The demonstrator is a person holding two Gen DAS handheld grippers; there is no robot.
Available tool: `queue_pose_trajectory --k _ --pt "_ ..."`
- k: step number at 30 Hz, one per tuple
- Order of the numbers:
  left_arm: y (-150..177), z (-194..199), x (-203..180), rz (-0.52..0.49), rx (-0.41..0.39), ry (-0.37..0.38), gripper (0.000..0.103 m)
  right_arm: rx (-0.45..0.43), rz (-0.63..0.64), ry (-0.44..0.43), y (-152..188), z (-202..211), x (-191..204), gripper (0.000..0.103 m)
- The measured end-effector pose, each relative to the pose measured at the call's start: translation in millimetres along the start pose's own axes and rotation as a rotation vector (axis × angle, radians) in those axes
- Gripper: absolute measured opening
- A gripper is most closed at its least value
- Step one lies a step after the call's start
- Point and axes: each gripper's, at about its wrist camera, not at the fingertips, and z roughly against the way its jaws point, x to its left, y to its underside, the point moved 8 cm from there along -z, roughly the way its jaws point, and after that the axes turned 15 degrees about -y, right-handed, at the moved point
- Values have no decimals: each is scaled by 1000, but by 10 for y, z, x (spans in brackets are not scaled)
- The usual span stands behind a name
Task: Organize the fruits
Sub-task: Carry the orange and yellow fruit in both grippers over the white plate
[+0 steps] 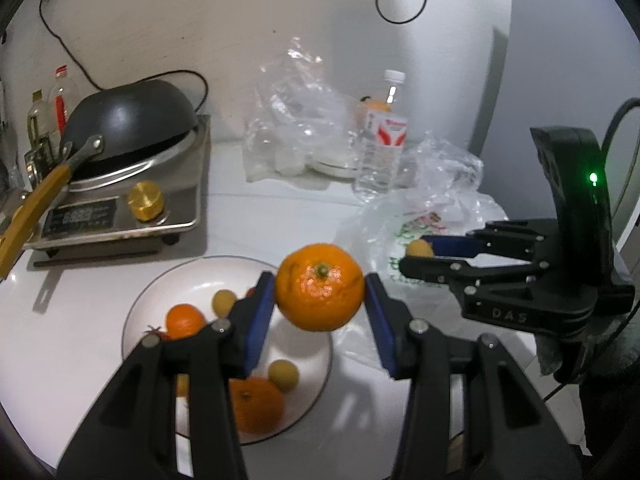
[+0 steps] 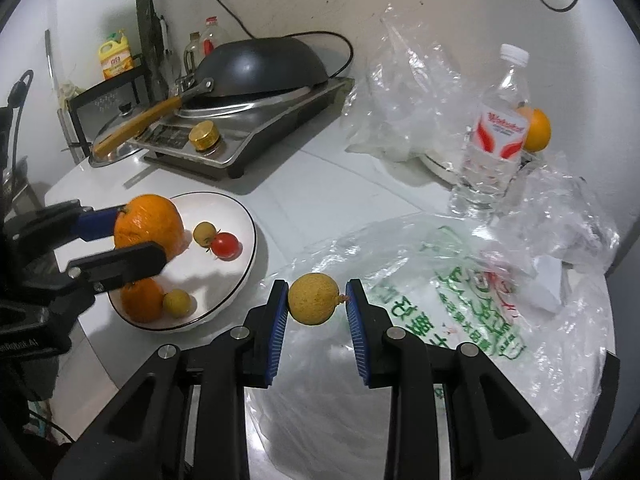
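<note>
My left gripper [image 1: 319,286] is shut on a large orange [image 1: 319,287], held in the air over the right rim of a white plate [image 1: 160,292]. In the right wrist view the same left gripper [image 2: 138,236] carries the orange [image 2: 149,225] above the plate [image 2: 240,216]. On the plate lie two smaller oranges [image 1: 185,321], several small yellow fruits [image 1: 283,375] and a red tomato [image 2: 226,246]. My right gripper [image 2: 317,300] is shut on a small yellow round fruit [image 2: 314,298] over a printed plastic bag [image 2: 460,300], to the right of the plate. The left wrist view also catches the right gripper [image 1: 418,254].
An induction cooker [image 1: 120,208] with an upturned black wok [image 1: 128,124] stands at the back left. Crumpled clear bags [image 1: 296,120], a water bottle [image 1: 382,140], a white dish [image 2: 440,166] and another orange [image 2: 536,130] sit at the back right. Bottles [image 2: 116,56] stand by the wall.
</note>
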Motion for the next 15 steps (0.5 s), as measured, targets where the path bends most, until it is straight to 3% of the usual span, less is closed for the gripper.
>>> queue_pose_trajectory --k 15 --pt "186 -237 466 60 77 -35 46 10 22 -52 -94 -240 201 31"
